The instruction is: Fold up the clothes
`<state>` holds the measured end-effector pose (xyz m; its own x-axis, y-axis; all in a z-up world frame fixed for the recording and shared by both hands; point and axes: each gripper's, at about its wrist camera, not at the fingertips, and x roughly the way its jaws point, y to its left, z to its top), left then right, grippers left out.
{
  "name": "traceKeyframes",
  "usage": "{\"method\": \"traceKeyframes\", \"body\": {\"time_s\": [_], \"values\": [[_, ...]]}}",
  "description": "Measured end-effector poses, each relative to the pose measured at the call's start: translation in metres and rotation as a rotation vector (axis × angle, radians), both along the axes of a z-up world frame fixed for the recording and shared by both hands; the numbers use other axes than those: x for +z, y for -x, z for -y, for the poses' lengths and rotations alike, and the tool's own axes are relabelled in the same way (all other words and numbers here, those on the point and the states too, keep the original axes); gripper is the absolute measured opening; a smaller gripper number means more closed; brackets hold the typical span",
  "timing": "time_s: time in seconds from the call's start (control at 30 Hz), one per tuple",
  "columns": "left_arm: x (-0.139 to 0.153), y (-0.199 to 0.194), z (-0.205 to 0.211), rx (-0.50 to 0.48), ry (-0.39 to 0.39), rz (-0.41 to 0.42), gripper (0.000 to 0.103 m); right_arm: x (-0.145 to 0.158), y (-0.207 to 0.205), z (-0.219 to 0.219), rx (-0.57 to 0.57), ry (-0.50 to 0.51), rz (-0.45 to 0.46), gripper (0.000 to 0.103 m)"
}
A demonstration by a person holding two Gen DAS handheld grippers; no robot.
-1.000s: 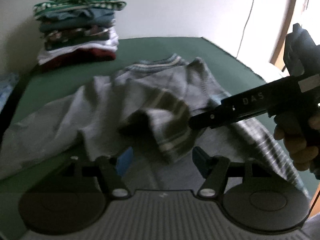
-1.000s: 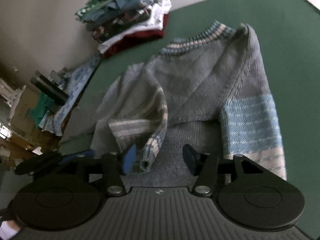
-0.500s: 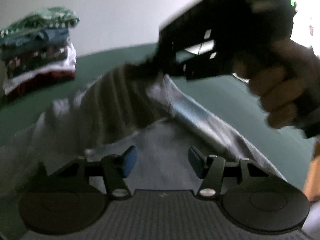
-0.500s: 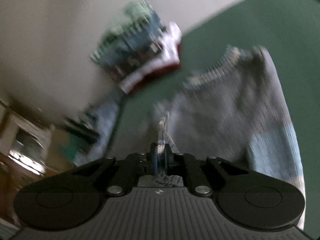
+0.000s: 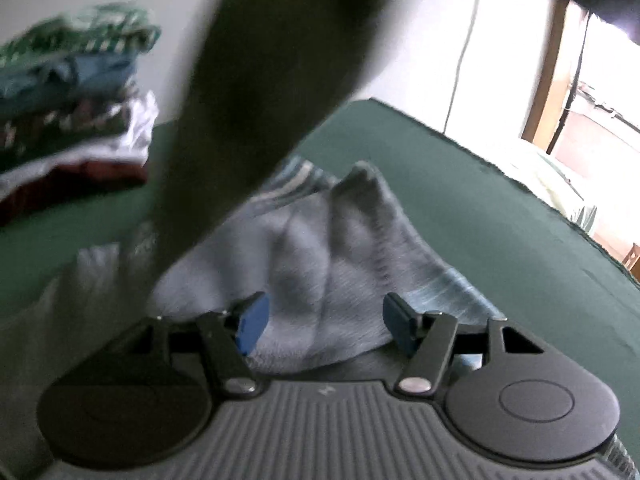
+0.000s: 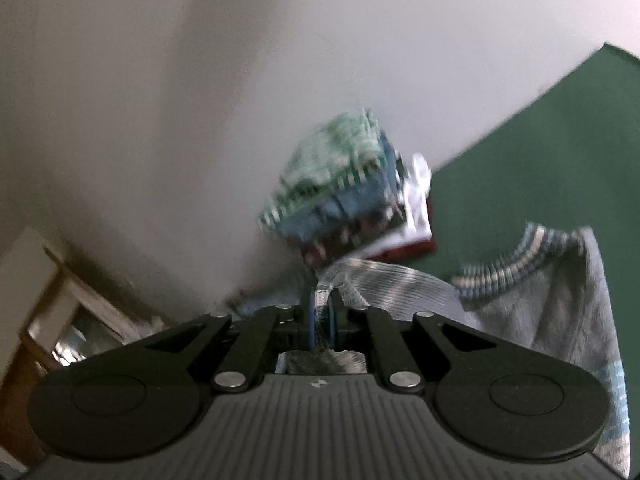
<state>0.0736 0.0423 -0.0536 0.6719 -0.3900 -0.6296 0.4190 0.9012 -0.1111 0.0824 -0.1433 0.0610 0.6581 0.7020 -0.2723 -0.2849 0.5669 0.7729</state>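
A grey knitted sweater (image 5: 320, 248) with a blue-and-white striped collar (image 5: 296, 180) lies on the green table cover (image 5: 480, 200). My left gripper (image 5: 324, 320) hovers low over its body; the jaws are opening, with cloth lying between the blue pads but not pinched. My right gripper (image 6: 322, 316) is shut on the striped sleeve cuff (image 6: 340, 276) and holds it raised. In the left wrist view the raised sleeve (image 5: 272, 80) hangs as a dark blurred band from the top down to the left. The rest of the sweater (image 6: 560, 304) lies at the right.
A stack of folded clothes (image 5: 72, 100) stands at the table's back left by the white wall, also in the right wrist view as the stack (image 6: 352, 196). A bright window (image 5: 592, 120) and a hanging cable lie beyond the table's right edge. Wooden furniture (image 6: 60, 320) stands left.
My right gripper shut on the sleeve cuff and lifted it, tilting upward toward the wall. My left gripper slid across the sweater toward the collar side.
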Motion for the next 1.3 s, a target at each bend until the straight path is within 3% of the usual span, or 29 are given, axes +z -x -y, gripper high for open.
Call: {"method": "traceKeyframes", "body": {"time_s": [0.33,0.63,1.03,1.3], "values": [[0.009,0.019,0.008,-0.124,-0.010,0.051,0.083,0.009,0.030,0.050,-0.129,-0.127,0.041,0.007],[0.004,0.025,0.012,-0.166,-0.010,-0.005,0.088,-0.005,0.093,0.074,-0.171,-0.063,0.070,0.007],[0.008,0.029,0.017,-0.221,-0.047,-0.024,0.091,-0.061,0.168,0.103,-0.279,-0.086,-0.057,0.007],[0.006,0.027,0.006,-0.193,-0.057,-0.058,0.094,-0.086,0.202,0.117,-0.292,-0.126,-0.139,0.007]]}}
